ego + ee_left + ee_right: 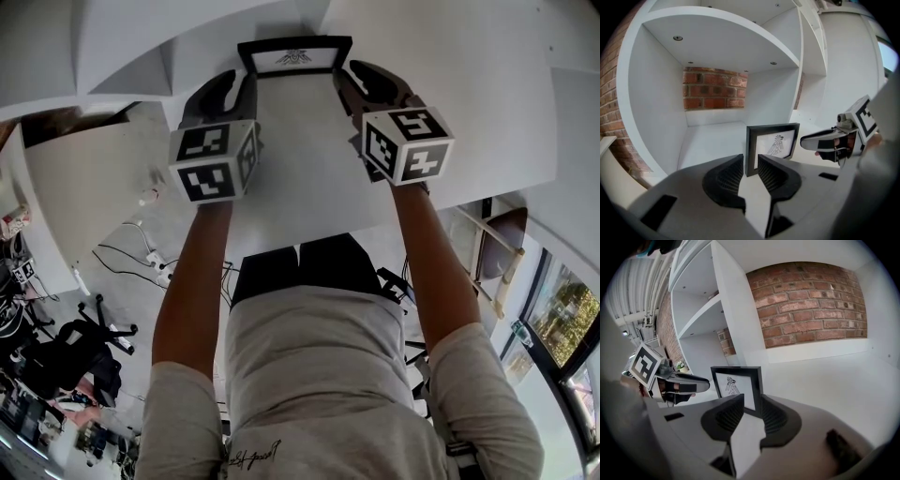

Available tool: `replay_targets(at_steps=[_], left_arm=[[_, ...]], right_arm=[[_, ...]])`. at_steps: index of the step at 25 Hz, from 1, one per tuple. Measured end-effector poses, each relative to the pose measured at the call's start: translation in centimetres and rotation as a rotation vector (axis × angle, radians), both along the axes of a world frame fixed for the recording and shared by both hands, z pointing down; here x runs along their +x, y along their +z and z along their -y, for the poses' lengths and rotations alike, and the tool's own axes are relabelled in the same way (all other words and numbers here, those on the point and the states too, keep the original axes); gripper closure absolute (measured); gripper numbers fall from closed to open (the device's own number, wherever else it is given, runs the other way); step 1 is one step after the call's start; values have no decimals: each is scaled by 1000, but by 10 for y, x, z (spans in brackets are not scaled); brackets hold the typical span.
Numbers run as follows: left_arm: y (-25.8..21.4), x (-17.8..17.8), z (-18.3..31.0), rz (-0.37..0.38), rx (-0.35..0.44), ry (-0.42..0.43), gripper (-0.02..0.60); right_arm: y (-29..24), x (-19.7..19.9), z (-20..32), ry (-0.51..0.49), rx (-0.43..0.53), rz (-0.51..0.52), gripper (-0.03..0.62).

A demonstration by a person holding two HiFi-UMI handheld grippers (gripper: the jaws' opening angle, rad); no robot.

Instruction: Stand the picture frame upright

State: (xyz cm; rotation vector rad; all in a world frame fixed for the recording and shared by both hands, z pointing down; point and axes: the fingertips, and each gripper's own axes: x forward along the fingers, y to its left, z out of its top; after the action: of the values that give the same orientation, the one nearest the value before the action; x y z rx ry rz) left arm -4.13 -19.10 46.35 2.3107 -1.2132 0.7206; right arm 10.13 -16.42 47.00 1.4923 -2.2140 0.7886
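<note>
1. A white shelf unit (717, 51) has open compartments, and a red brick wall (811, 301) shows at their back.
2. A wooden chair (506, 230) stands on the floor at the right, near a window (567, 314) with greenery outside.
3. Cables (127, 255) and a power strip (161, 272) lie on the floor at the left, with a black office chair (80, 352) close by.

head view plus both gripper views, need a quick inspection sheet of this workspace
surface: white shelf board
job's things: picture frame standing upright on it
clutter: nothing seen on the board
grippers: left claw and right claw both open, one side edge of the frame in each gap, pads look clear of it
cables: loose cables on the floor at left
surroundings: brick wall behind white shelving; black office chair on the floor
</note>
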Motion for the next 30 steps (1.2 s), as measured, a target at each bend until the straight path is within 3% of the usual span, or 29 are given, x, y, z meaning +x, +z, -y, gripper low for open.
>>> replay_targets(at_steps=[19, 30], left_arm=[[-31, -16, -66, 9, 9, 43, 529], [-75, -29, -99, -42, 33, 68, 563]], right_arm=[[-46, -12, -50, -35, 28, -34, 521], [-86, -36, -76, -79, 60, -32, 559]])
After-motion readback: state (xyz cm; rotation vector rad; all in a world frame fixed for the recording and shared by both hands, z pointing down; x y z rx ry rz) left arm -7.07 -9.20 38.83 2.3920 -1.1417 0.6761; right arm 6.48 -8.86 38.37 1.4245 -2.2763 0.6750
